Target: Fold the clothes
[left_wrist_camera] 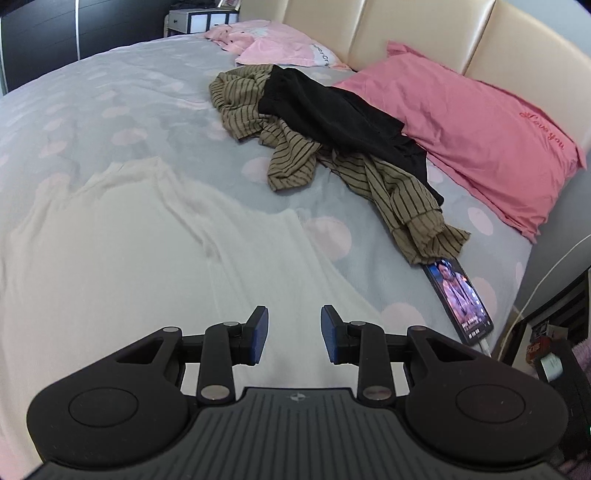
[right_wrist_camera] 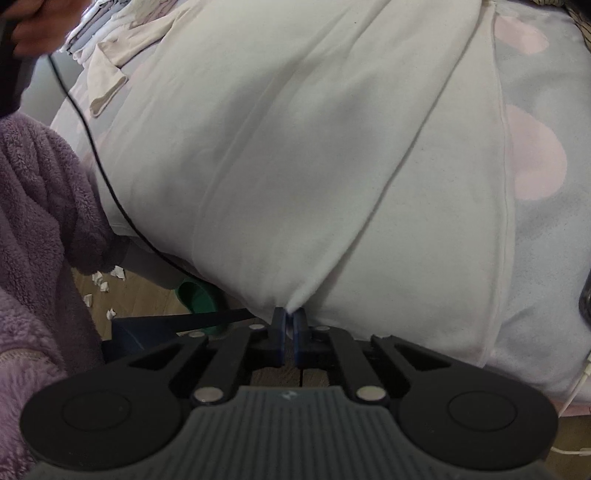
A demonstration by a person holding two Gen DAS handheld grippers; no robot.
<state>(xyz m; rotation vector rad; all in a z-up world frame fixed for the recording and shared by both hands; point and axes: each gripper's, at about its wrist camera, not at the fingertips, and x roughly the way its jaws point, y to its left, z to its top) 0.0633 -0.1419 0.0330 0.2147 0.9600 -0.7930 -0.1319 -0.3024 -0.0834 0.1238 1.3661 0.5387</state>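
Bedroom: grey bedsheet [left_wrist_camera: 155, 92] with pale pink dots, padded cream headboard [left_wrist_camera: 406, 33] at 12–2 o'clock in the left wrist view. White garment [left_wrist_camera: 147, 240], soft ribbed knit, spread flat at 9 o'clock, running under the left gripper [left_wrist_camera: 294, 334]; blue pads apart at a moderate gap, nothing between them. At 12 o'clock, an olive striped shirt [left_wrist_camera: 295, 162] lies crumpled, with a black garment [left_wrist_camera: 332, 114] draped across it. Pink pillow [left_wrist_camera: 480, 147], smooth cotton with script embroidery, at 2 o'clock. Phone [left_wrist_camera: 461, 299], screen lit, at 3 o'clock, touching the shirt's cuff.

Right wrist view: purple fleece sleeve [right_wrist_camera: 37, 221] at 9 o'clock, thin black cable [right_wrist_camera: 96, 155] beside it, wooden floor [right_wrist_camera: 140, 295] with white scraps below. Right gripper [right_wrist_camera: 290, 334] pinched tight on the white garment's near corner at 6 o'clock; fabric fans out from the pads in creases towards 12.
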